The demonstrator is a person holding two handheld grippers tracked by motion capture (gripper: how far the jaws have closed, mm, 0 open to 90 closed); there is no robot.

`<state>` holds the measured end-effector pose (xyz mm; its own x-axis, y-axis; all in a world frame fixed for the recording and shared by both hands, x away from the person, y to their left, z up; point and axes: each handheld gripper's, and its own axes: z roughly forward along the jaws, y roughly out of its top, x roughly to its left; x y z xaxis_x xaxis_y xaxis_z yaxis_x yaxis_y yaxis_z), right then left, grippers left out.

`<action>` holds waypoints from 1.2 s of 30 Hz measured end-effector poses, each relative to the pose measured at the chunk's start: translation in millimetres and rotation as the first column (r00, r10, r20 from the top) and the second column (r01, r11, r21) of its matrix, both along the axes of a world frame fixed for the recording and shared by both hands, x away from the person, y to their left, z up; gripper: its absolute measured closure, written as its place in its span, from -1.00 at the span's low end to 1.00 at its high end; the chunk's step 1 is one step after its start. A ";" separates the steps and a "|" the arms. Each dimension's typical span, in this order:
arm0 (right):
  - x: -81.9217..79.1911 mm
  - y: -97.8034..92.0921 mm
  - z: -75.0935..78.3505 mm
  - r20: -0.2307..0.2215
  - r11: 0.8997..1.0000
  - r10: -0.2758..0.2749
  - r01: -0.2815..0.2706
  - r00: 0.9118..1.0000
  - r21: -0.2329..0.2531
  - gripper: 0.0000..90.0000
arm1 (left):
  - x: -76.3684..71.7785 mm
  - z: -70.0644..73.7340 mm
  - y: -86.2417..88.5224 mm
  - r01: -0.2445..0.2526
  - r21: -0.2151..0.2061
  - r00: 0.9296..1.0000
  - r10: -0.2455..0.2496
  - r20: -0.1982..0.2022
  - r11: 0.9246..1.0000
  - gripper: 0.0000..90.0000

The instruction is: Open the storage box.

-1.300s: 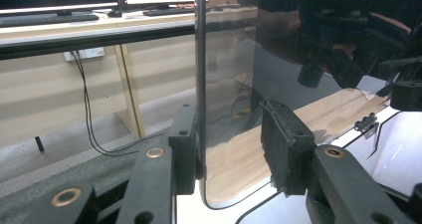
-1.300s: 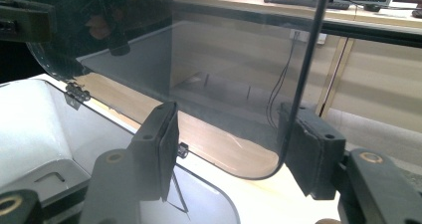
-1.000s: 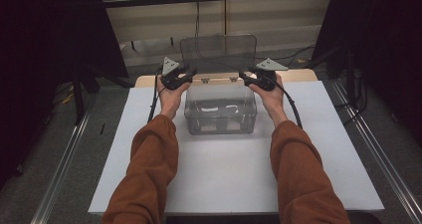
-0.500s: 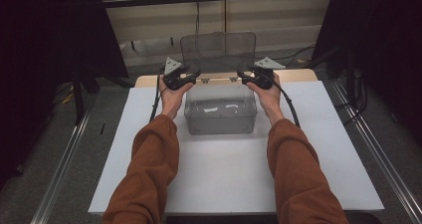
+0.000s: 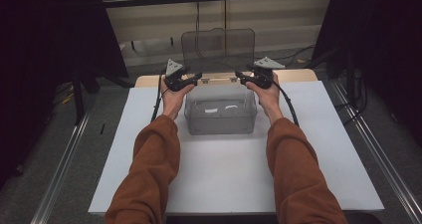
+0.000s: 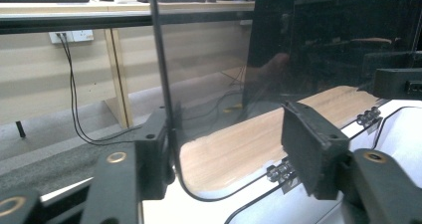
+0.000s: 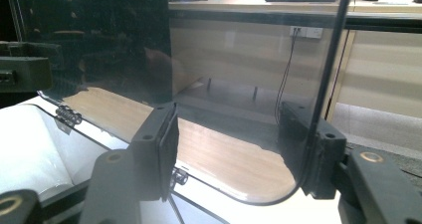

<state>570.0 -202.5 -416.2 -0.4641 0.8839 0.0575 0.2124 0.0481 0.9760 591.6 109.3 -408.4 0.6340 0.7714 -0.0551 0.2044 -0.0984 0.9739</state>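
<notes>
The clear box stands mid-table, its lid upright. Left gripper and right gripper each have wide jaws around a lid edge; next move probably needs a gentle push

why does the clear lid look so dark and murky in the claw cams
In the left gripper view, the tinted transparent plastic lid mirrors a faint hand and dims the room behind; the right gripper view shows the same reflection, with soft focus on the near claw pads. The high view is dim, its side edges falling into black.
</notes>
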 end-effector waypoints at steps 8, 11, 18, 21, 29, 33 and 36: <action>0.6 2.0 -0.2 -0.010 1.000 -0.002 0.002 1.000 0.008 -0.20 | 0.0 -1.8 -3.1 0.002 0.014 1.000 -0.002 -0.014 1.000 -0.25; 0.9 3.8 -0.7 -0.006 1.000 -0.005 0.005 1.000 0.001 -0.26 | 0.7 -2.5 -3.9 0.006 0.028 1.000 -0.006 -0.021 1.000 -0.32; 2.4 5.1 -3.2 -0.020 1.000 -0.004 0.003 1.000 -0.014 -0.37 | 2.8 -5.8 -3.0 0.011 0.044 0.999 -0.009 -0.037 0.999 -0.32; 3.5 5.1 -4.4 -0.030 1.000 -0.001 0.001 1.000 0.004 -0.38 | 3.9 -7.6 -0.6 0.019 0.053 0.999 -0.017 -0.043 0.998 -0.28; 7.9 4.3 -5.1 -0.072 1.000 0.007 -0.006 0.997 0.006 -0.45 | 5.7 -10.1 0.2 0.014 0.008 0.996 -0.014 -0.083 1.000 -0.29; 8.2 3.3 -6.3 -0.080 1.000 0.013 -0.012 0.997 0.015 -0.46 | 5.7 -11.2 0.5 0.023 0.019 0.995 -0.021 -0.099 1.000 -0.36; 8.6 2.9 -7.3 -0.085 1.000 0.013 -0.011 0.996 0.029 -0.48 | 5.5 -11.5 -0.1 0.015 0.006 0.993 -0.014 -0.114 1.000 -0.38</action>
